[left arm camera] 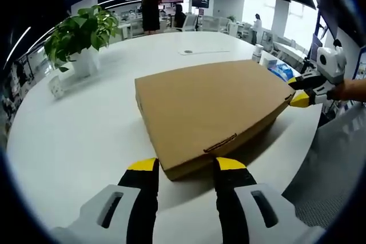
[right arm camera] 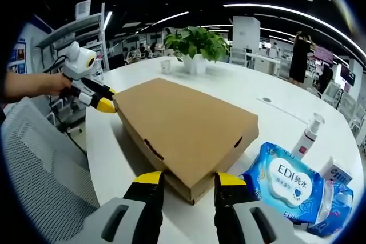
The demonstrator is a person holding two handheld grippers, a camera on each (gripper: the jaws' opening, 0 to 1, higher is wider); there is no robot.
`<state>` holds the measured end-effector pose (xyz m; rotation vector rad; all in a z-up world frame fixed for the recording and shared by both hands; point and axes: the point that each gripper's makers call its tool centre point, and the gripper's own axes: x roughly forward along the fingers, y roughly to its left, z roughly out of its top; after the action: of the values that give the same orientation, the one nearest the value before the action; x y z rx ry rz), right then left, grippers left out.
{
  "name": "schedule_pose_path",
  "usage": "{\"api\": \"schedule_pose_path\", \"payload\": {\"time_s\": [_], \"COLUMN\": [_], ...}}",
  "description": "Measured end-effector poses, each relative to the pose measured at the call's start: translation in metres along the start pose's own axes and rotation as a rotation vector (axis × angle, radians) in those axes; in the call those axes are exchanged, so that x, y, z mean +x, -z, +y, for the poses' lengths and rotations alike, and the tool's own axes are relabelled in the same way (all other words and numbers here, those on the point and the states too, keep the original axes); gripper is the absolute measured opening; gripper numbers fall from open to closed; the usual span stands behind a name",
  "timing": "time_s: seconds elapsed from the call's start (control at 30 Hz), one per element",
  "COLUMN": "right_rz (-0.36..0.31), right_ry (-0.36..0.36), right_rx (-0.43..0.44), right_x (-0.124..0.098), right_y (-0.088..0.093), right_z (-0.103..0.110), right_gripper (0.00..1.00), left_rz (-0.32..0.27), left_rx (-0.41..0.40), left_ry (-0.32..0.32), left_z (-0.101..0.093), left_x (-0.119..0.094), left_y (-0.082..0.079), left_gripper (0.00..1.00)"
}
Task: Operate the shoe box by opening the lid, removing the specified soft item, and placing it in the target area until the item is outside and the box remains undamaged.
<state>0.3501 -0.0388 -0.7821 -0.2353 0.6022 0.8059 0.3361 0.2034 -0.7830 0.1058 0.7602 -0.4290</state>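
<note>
One flat cardboard shoe box [left arm camera: 211, 110] lies shut on the white counter [left arm camera: 74, 135], a corner toward each of your tools. Your left tool [left arm camera: 186, 167] has its jaws apart, straddling the near corner without gripping. Your right tool [right arm camera: 186, 181] is likewise spread around the opposite corner. The soft item is hidden inside. Lift unevenly and the lid may crease or tear at its tab slots [right arm camera: 153, 148]. A wet-wipes pack [right arm camera: 286, 184] and pump bottle [right arm camera: 309, 135] sit just beside the box; a sliding box could knock them. The potted plant [left arm camera: 80, 41] stands well apart.
</note>
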Motion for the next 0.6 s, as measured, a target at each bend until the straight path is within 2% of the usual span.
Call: {"api": "schedule_pose_path", "payload": {"time_s": [0.6], "right_rz": [0.017], "right_ry": [0.008], "right_rx": [-0.021], "right_x": [0.021], "right_y": [-0.015], "right_z": [-0.032], "right_gripper": [0.32], "left_rz": [0.005], "left_rx": [-0.017], "left_ry": [-0.004], "left_z": [0.013], "left_x": [0.025], "left_y": [-0.024], "left_gripper": [0.38]}}
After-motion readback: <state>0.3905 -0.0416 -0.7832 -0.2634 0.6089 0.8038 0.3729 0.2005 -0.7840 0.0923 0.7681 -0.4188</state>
